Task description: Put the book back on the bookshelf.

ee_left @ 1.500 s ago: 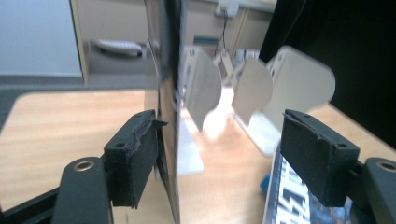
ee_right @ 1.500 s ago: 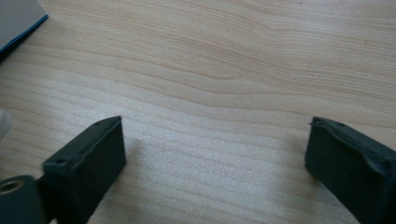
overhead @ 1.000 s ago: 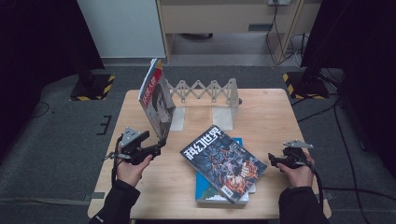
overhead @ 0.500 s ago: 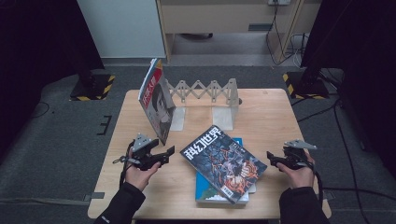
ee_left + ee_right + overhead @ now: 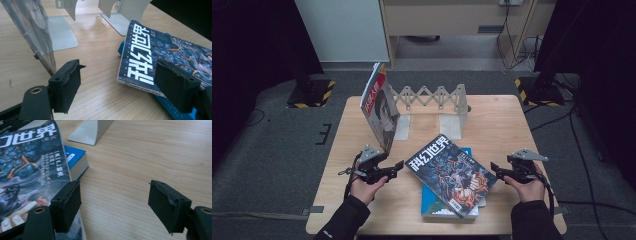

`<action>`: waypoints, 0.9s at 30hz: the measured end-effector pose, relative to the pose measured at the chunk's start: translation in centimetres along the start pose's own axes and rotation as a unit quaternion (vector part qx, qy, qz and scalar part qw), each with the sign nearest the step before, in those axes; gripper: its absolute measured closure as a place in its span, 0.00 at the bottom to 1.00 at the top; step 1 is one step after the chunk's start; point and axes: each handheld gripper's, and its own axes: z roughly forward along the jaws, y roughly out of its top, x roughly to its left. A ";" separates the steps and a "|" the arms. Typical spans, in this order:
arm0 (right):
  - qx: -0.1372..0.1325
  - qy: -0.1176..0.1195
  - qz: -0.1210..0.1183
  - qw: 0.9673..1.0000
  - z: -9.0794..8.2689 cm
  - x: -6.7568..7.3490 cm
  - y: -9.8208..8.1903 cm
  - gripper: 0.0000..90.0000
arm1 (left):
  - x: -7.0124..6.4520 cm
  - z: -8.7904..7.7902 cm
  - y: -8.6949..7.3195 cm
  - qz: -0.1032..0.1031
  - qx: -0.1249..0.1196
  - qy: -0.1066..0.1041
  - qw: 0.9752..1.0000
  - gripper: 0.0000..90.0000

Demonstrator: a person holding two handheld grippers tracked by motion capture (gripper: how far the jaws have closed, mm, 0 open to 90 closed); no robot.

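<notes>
**Two claws closed in on the dark magazine**

Both grippers sat low near the front edge of the table (image 5: 512,107), one on each side of the dark magazine (image 5: 451,172). It lay on a blue book (image 5: 432,202) at the front middle. The left gripper (image 5: 398,166) had dropped down from beside the standing magazine (image 5: 379,111) by the bookend rack (image 5: 432,97) and slid closer. Its jaws stood apart with nothing between them. The right gripper (image 5: 495,168) waited at the other corner, jaws apart and empty too. A lift of the magazine looked ready to start.
</notes>
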 end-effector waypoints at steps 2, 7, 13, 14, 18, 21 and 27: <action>0.001 0.006 -0.002 1.000 0.1 0.4 0.0 0.29 | 0.0 0.2 -0.1 -0.003 0.002 -0.004 1.000 0.23; 0.010 0.025 -0.011 1.000 0.4 1.4 0.0 0.29 | 0.1 1.0 -0.4 -0.004 0.018 -0.003 1.000 0.23; 0.014 0.045 -0.016 0.999 0.7 2.8 0.0 0.29 | -0.1 2.3 -0.8 0.001 0.021 -0.009 1.000 0.23; 0.015 0.047 -0.017 0.999 0.8 2.9 0.0 0.28 | -0.2 2.5 -0.9 0.001 0.022 -0.011 1.000 0.23; 0.015 0.052 -0.017 0.998 0.9 3.2 0.0 0.28 | -0.4 3.0 -1.0 -0.005 0.034 -0.019 0.999 0.23; 0.017 0.058 -0.019 0.998 1.1 3.5 0.0 0.28 | -0.5 3.8 -1.3 -0.014 0.043 -0.032 0.998 0.23; 0.024 0.068 -0.023 0.997 1.5 4.2 -0.1 0.28 | -0.6 4.6 -1.6 -0.023 0.050 -0.040 0.998 0.24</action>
